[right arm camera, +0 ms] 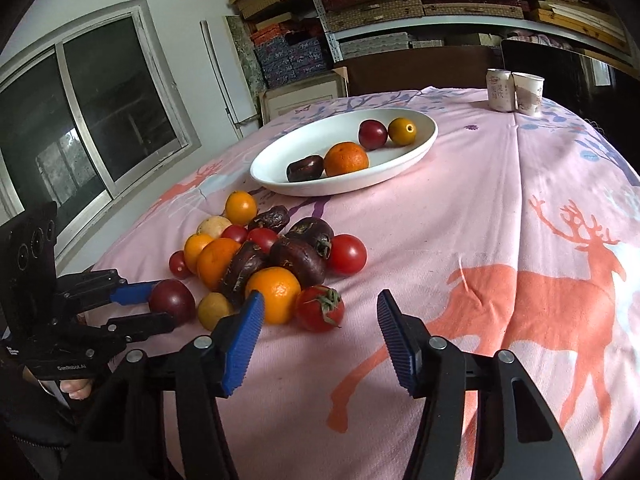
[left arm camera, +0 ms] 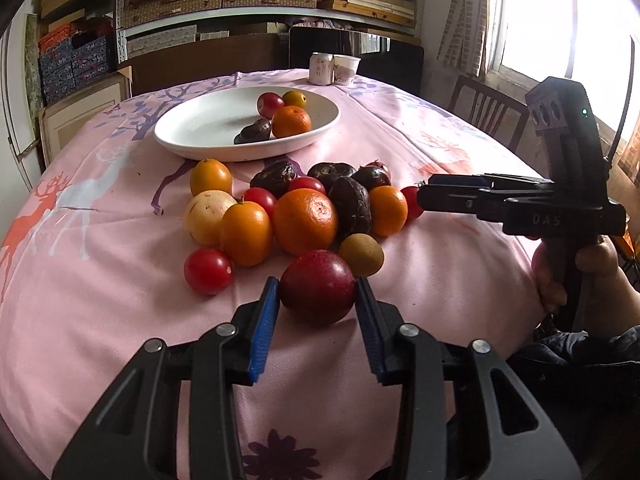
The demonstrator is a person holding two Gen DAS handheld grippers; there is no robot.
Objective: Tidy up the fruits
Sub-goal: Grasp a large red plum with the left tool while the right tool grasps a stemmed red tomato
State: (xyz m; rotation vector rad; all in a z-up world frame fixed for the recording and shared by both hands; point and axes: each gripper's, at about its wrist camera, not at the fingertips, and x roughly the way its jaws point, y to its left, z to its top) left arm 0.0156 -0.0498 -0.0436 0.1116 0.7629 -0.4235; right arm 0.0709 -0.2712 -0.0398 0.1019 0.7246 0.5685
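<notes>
A pile of fruit [left arm camera: 304, 216] lies on the pink tablecloth: oranges, red tomatoes, dark wrinkled fruits, a pale yellow one. A white plate [left arm camera: 200, 128] behind it holds an orange, a dark fruit, a red plum and a small yellow fruit. My left gripper [left arm camera: 317, 294] has its blue pads on both sides of a dark red plum [left arm camera: 318, 286] at the pile's near edge; the plum rests on the cloth. It also shows in the right wrist view [right arm camera: 172, 300]. My right gripper [right arm camera: 320, 312] is open and empty, just right of the pile near a stemmed tomato [right arm camera: 320, 308].
A can [left arm camera: 321, 68] and a paper cup [left arm camera: 346, 69] stand at the table's far edge. A wooden chair [left arm camera: 488, 116] is at the right, shelves of boxes behind. The plate's left half [right arm camera: 304, 148] is bare.
</notes>
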